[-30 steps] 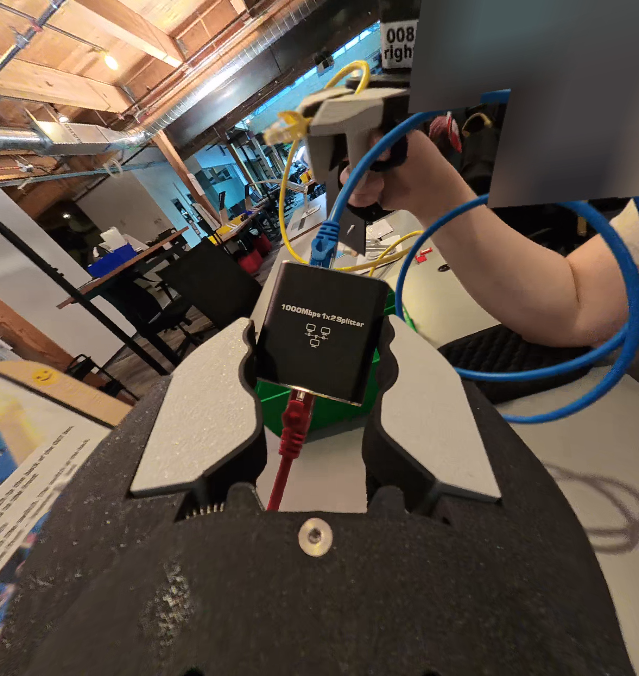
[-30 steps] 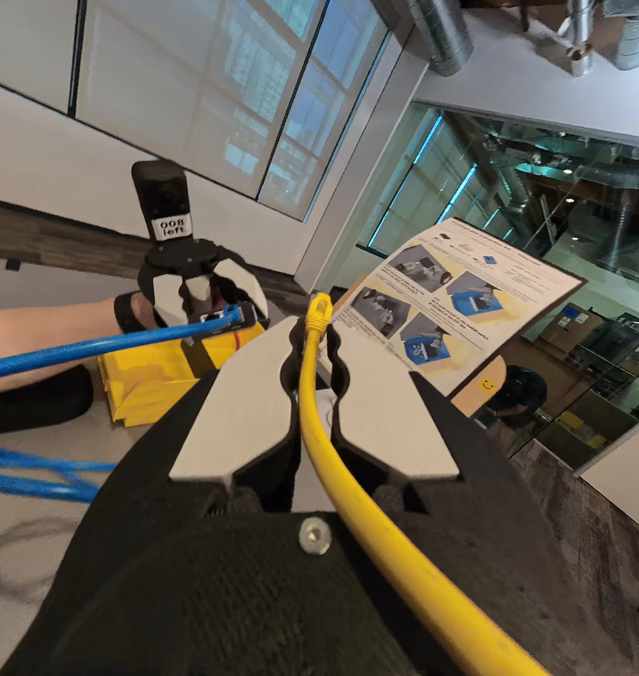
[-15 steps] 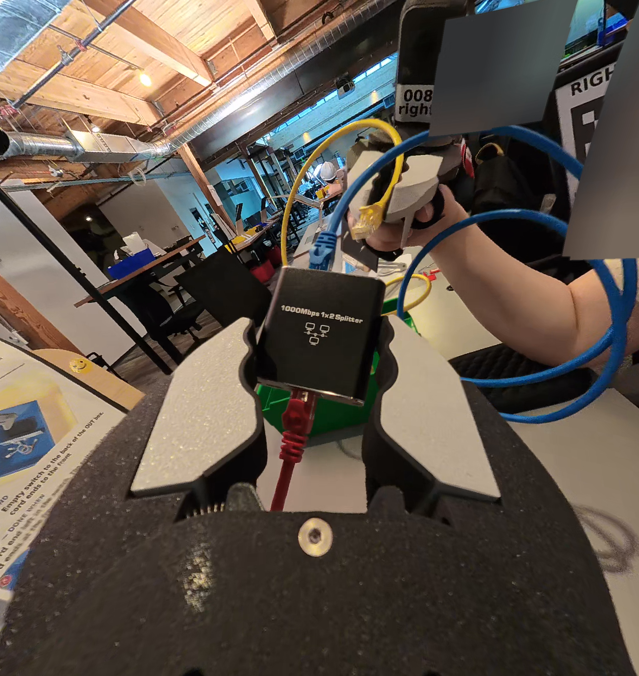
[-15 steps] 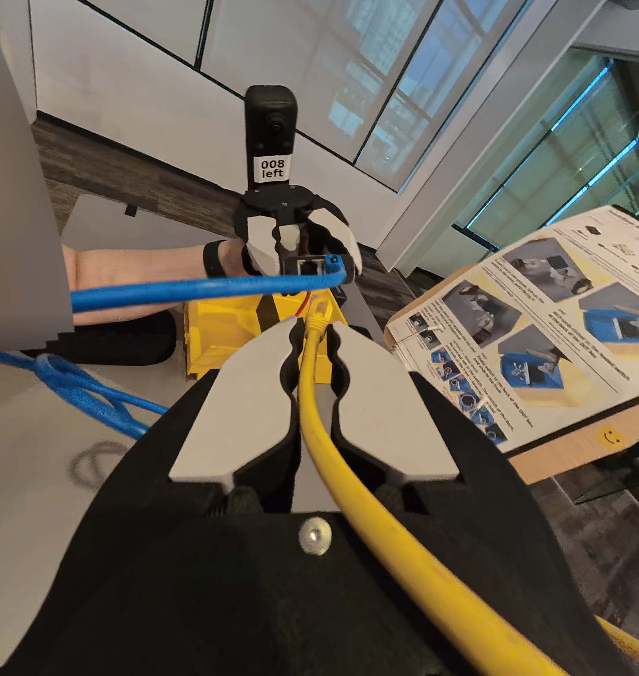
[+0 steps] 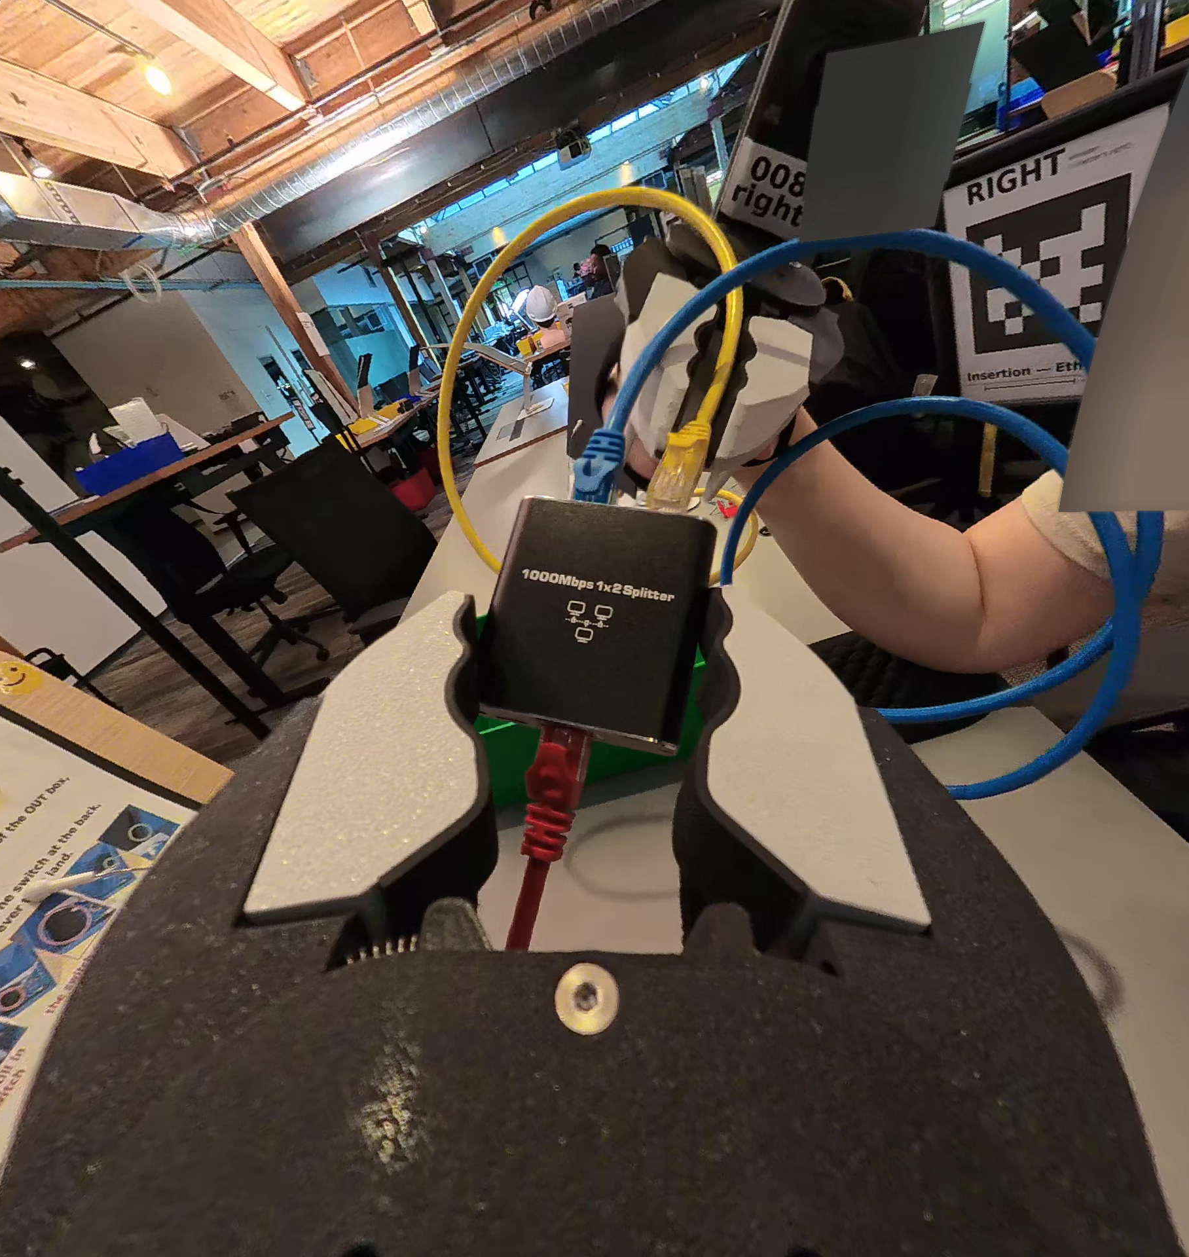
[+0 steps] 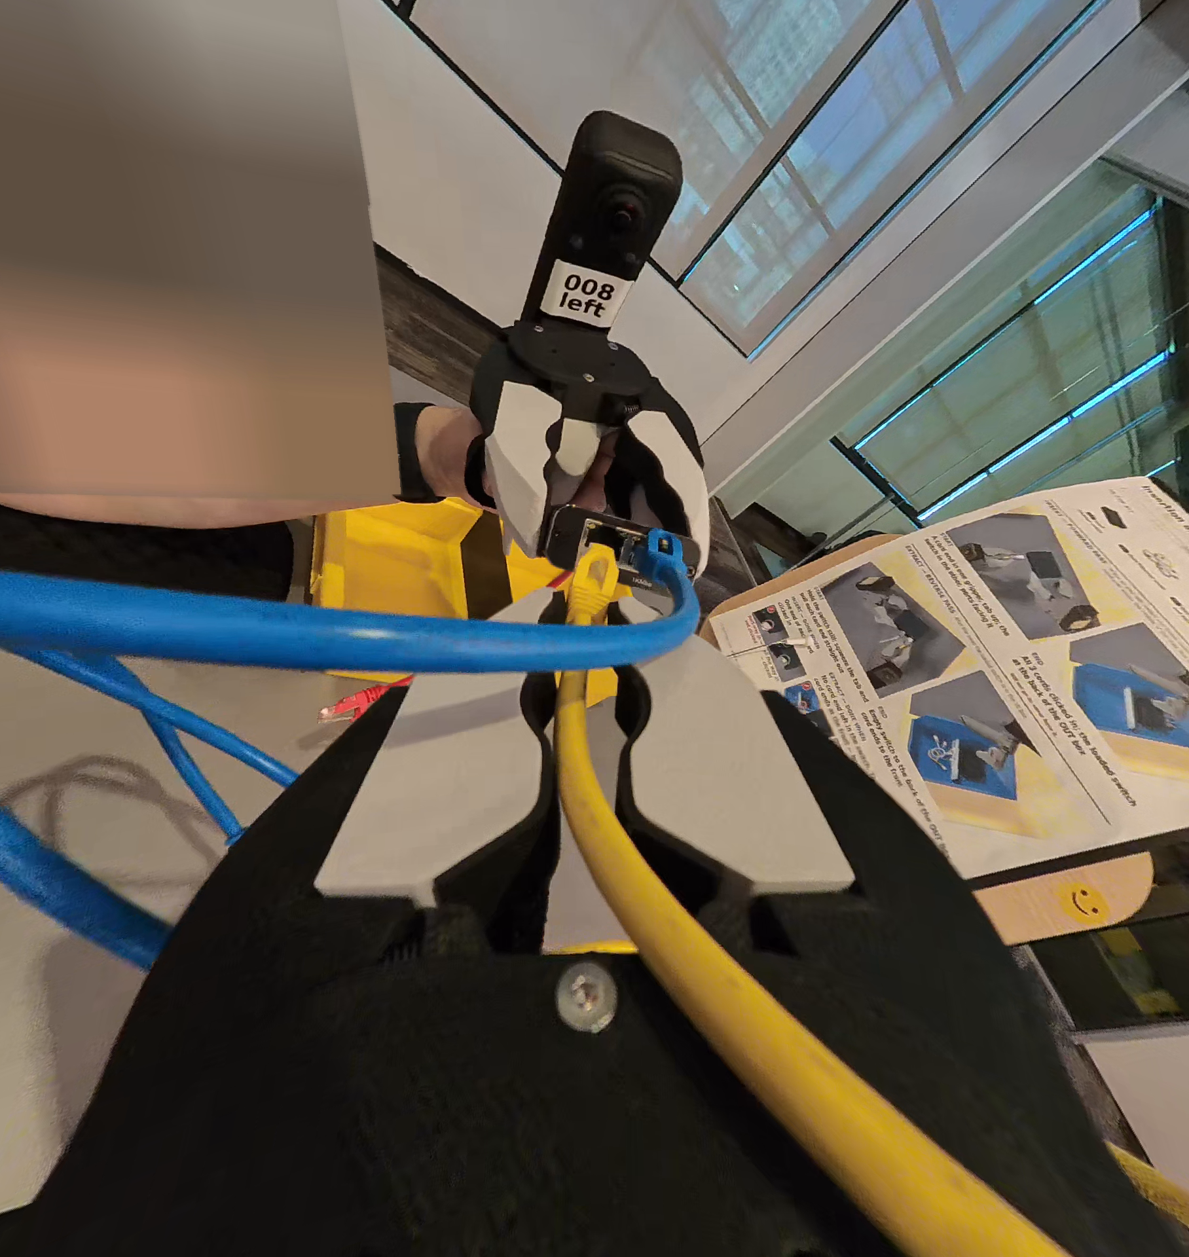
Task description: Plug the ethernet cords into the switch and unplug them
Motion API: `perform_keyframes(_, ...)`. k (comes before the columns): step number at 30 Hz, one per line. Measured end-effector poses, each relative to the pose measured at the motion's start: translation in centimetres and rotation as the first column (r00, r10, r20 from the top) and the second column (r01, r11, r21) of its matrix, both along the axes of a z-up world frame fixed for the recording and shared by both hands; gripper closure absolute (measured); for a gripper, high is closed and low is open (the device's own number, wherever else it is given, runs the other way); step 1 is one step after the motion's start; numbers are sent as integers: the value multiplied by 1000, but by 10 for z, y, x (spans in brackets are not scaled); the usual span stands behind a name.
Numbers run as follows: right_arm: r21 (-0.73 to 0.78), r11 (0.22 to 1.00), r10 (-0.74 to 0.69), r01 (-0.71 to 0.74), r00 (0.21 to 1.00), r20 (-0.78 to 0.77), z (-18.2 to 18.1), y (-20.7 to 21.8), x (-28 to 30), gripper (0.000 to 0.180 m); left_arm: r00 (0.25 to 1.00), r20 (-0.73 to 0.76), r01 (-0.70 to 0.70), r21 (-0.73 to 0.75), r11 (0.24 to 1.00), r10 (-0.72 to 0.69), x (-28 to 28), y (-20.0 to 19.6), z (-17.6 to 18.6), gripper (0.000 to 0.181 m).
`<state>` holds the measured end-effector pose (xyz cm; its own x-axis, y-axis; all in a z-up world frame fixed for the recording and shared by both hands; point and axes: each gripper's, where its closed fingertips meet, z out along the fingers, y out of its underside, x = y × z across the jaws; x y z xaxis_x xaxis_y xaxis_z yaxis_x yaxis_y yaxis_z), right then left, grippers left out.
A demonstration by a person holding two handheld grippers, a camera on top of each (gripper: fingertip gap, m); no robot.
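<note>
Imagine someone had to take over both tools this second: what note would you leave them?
Left hand-held gripper: shut on the switch, held off the table.
Right hand-held gripper: shut on the yellow cord, its plug at the free port beside the blue one; whether it has seated cannot be told.
Done: red cord plugged in on the near side, blue cord on the far side.
Left: push yellow home if needed, then unplug all three.
</note>
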<state>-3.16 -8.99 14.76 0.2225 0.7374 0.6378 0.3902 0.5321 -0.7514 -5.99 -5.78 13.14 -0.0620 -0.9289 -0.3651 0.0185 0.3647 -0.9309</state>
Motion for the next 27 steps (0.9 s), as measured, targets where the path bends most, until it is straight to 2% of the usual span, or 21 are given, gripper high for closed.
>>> perform_keyframes(15, -38, 999, -1, 2, 1000, 19, -3, -3, -9, 167, 997, -75, 9, 30, 999, -7, 1, -8, -7, 118)
perform_keyframes(22, -23, 1000, -16, 17, 999, 31, -7, 1, -10, 166, 993, -109, 29, -58, 998, -35, 3, -6, -10, 119)
perform_keyframes(27, -54, 998, -41, 45, 997, 69, -18, 13, -8, 166, 978, -205, -38, -77, 996, 22, 4, 5, -25, 119)
